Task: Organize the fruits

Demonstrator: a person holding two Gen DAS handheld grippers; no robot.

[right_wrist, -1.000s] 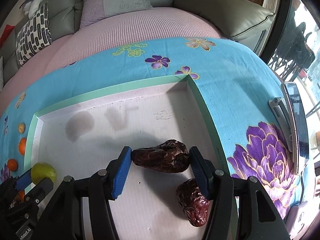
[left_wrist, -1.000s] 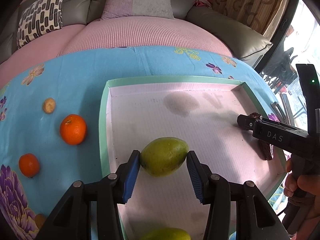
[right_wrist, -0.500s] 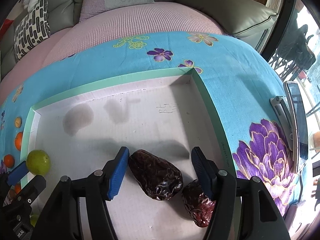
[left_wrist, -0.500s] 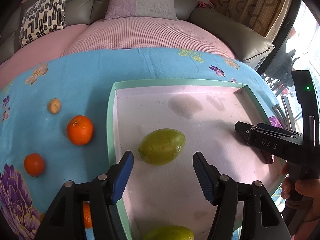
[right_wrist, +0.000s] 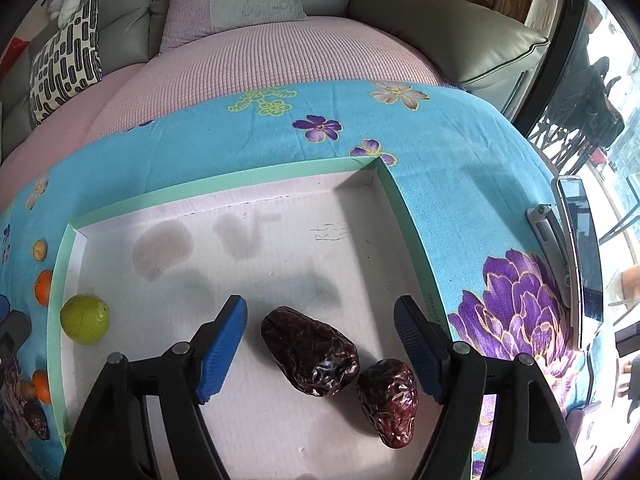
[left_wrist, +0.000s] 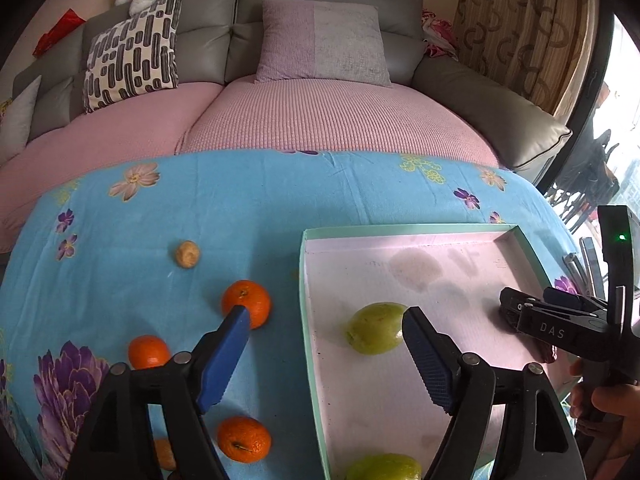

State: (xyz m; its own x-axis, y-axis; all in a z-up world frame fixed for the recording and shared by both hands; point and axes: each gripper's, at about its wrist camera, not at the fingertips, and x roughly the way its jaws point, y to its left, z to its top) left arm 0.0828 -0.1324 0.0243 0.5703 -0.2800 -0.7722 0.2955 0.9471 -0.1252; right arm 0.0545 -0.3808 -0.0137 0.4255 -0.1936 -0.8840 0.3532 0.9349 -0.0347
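1. Evidently between placements: both tongs empty, fruit partly sorted into tray [left_wrist: 306,280].
2. Left tongs [left_wrist: 326,338] spread wide, straddling the tray's left wall at lower centre of the left view; gripping nothing. Green fruit [left_wrist: 374,328] lying in tray just inside the right blade; second green fruit [left_wrist: 384,468] at bottom edge.
3. Right tongs [right_wrist: 320,334] likewise apart; two dates [right_wrist: 310,350] [right_wrist: 388,396] resting on tray floor between the blades, lower centre of the right view, ungripped.
4. Still out on the table cloth [left_wrist: 240,208], lower left: oranges [left_wrist: 248,304] [left_wrist: 148,352] [left_wrist: 244,440], small tan fruit [left_wrist: 187,254].
5. Next, likely: swing left tongs over nearest orange, close gently, round skin apt to roll.
6. Both tongs pitched downward, low over the table.
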